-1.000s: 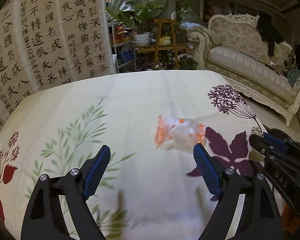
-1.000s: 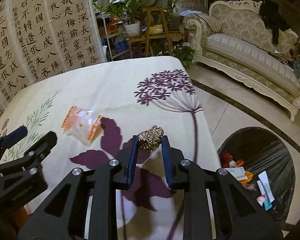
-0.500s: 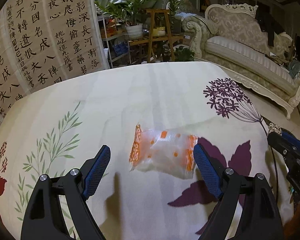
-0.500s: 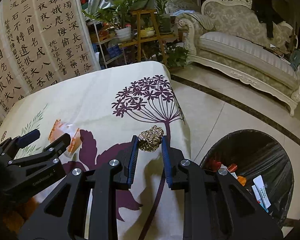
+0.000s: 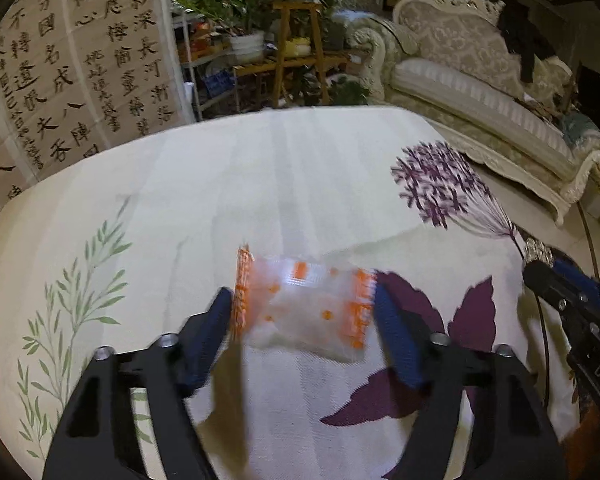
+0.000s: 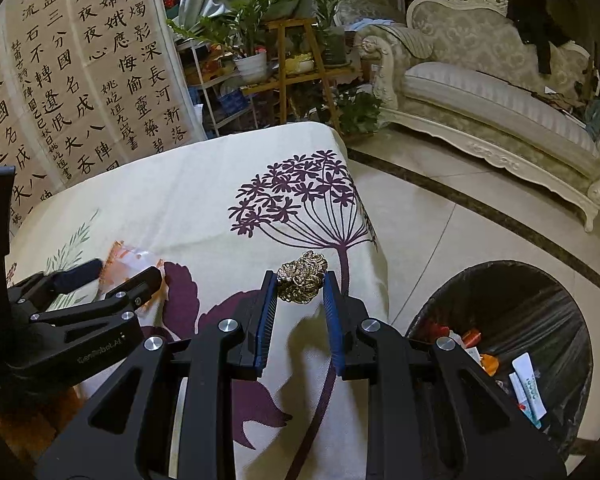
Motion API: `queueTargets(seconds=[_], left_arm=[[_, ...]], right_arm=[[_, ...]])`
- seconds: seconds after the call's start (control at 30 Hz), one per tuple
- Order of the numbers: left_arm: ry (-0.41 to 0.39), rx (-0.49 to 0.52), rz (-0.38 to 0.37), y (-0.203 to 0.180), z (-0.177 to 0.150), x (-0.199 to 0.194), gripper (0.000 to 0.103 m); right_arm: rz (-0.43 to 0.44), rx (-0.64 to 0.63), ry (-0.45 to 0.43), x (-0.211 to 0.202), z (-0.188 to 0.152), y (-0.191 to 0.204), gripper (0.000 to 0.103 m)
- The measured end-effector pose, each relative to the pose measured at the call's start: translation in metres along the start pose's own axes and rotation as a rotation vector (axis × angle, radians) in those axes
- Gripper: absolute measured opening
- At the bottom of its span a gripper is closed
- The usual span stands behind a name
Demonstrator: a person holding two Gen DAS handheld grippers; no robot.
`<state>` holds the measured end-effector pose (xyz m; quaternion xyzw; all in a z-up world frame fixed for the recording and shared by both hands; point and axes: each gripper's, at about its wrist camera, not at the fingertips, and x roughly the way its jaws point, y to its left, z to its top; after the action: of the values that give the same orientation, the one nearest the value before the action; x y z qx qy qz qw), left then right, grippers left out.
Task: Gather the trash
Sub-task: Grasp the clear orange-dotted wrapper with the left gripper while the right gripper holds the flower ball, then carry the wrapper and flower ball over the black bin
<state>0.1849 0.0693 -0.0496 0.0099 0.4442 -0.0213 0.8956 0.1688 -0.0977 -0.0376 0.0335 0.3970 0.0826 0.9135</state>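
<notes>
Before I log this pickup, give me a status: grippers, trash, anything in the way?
Left gripper closing around the wrapper on the table. Right gripper shut on a foil ball. Bin open, nothing blocking.

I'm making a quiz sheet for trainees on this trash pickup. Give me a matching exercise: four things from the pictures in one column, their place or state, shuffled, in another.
Things:
1. orange-and-clear wrapper
2. gold crumpled foil ball
3. black-lined trash bin
4. left tongs

Place or state:
A. on the floor beside the table, trash inside
B. closing around a wrapper
C. clamped in the right tongs
D. lying on the floral tablecloth

Pairs: 1-D, 2-C, 3-A, 4-B
</notes>
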Motion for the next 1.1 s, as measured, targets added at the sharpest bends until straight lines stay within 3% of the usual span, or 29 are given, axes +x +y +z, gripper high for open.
queueTargets(seconds=[0.33, 0.4, 1.1], left_arm=[[-0.029, 0.022, -0.012, -0.004, -0.005, -0.007, 0.032], [-0.029, 0.020, -0.019, -0.004, -0.006, -0.009, 0.029], [-0.086, 0.000, -0.026, -0.014, -0.039, -0.056, 0.026]], right_arm=[[-0.003, 0.002, 0.011, 0.001, -0.003, 0.000, 0.023], [-0.003, 0.003, 0.011, 0.000, -0.004, 0.000, 0.023], [-0.006, 0.005, -0.006, -0.042, -0.037, -0.001, 0.023]])
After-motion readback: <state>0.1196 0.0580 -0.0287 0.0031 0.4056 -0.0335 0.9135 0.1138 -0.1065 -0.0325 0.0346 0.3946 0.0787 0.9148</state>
